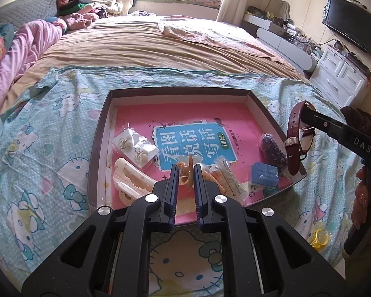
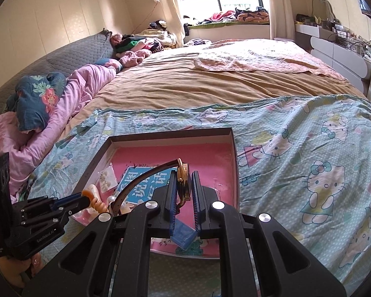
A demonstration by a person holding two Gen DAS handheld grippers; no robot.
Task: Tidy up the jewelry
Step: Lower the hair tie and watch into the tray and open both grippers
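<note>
A shallow dark box lined with a pink book lies on the cartoon-cat bedspread. My left gripper hovers over its near edge, shut on an orange hair claw. That claw also shows in the right wrist view as the orange hair claw, at the tip of the left gripper. My right gripper is shut on a gold-cased watch, whose strap trails left. In the left wrist view the right gripper holds the watch above the box's right wall, maroon strap hanging.
Inside the box lie bagged pearl earrings, a cream hair clip, a bag of dark beads, a blue box and a clear packet. A yellow ring sits on the bedspread to the right. A person's hand grips the right handle.
</note>
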